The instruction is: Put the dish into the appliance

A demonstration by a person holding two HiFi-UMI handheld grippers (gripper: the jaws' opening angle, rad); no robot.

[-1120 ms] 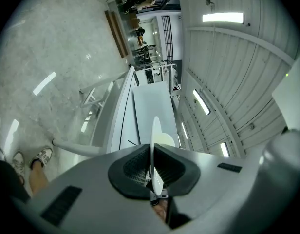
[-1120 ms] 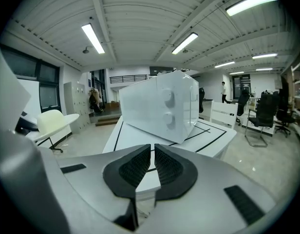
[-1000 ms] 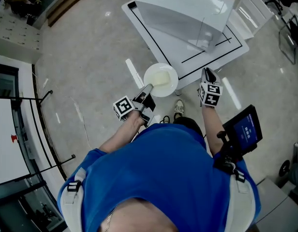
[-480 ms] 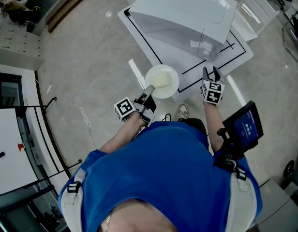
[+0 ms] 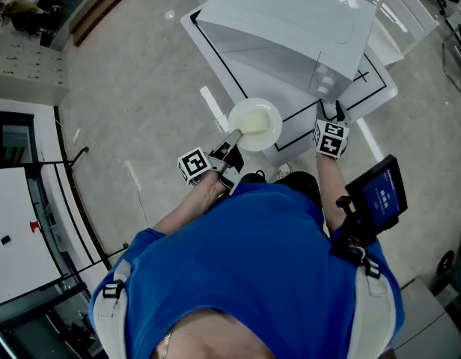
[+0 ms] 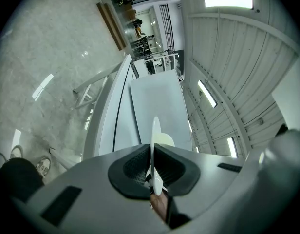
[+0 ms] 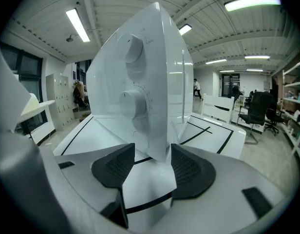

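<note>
Dish (image 5: 254,124): white and shallow, with a pale cream hollow; I cannot tell whether anything lies in it. It is held out level over the near edge of the table (image 5: 298,99), just short of the appliance (image 5: 290,21).

Left gripper (image 5: 230,139): jaws clamped on the dish's near rim. In its own view the rim (image 6: 156,133) stands edge-on between the pads, and the gripper (image 6: 152,167) is nearly closed on it.

Appliance: a white box on the table. Its inside is not visible in any view. In the right gripper view its front (image 7: 155,82) carries two knobs, an upper one (image 7: 133,48) and a lower one (image 7: 135,104).

Right gripper (image 5: 329,111): at the appliance's near right corner. Its jaws (image 7: 152,165) are wide apart and have just been opening. The corner edge of the appliance shows between them, and the pads do not press on it.

Versus one second ago: the dish has travelled farther over the table toward the appliance. The right gripper, then short of the table with its jaws together, has come up to the corner.
</note>
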